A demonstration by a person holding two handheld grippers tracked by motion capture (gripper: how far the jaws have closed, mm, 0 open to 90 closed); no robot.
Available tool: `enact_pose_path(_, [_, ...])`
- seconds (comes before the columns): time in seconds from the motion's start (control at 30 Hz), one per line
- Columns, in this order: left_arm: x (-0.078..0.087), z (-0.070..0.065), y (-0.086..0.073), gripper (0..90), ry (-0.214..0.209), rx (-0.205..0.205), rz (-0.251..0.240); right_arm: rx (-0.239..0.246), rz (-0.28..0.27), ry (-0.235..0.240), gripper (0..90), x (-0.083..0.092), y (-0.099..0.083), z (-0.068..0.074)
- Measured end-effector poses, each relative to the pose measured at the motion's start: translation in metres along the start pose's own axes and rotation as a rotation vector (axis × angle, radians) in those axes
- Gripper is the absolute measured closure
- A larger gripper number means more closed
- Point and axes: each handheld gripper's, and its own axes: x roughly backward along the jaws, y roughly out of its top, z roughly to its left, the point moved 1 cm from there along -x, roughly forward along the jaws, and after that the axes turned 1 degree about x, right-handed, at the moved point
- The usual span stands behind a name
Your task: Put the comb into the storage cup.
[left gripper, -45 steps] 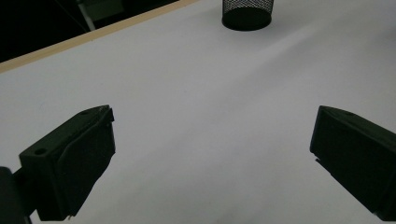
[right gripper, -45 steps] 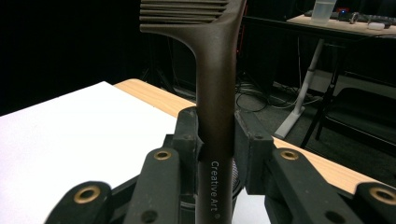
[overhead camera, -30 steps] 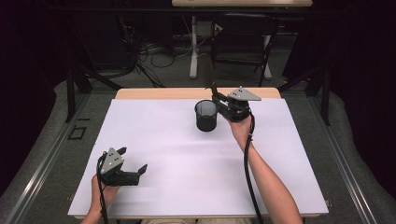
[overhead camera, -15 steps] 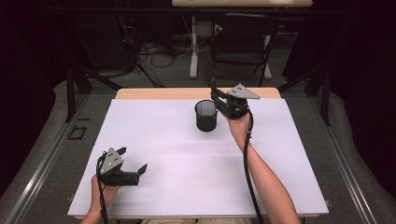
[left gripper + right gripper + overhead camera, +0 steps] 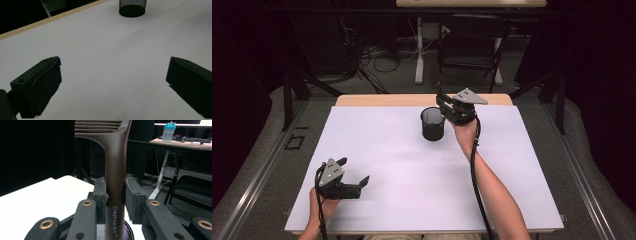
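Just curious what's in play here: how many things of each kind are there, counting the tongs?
Tongs: 2, left tongs and right tongs
Mesh cup: 1
Comb: 1
Total: 4

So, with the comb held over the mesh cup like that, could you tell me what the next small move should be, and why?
Probably lower the right gripper straight down. Its fingers are shut on the comb, upright with its handle end above the mesh cup, so a short descent should seat it inside before letting go.
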Motion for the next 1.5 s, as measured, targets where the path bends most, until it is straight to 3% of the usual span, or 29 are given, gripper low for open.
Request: enact_pose_path(1.5, [0.0, 0.001, 0.0, 0.2, -0.004, 0.0, 0.001, -0.012, 0.042, 0.012, 72.8, -0.026, -0.013, 0.007])
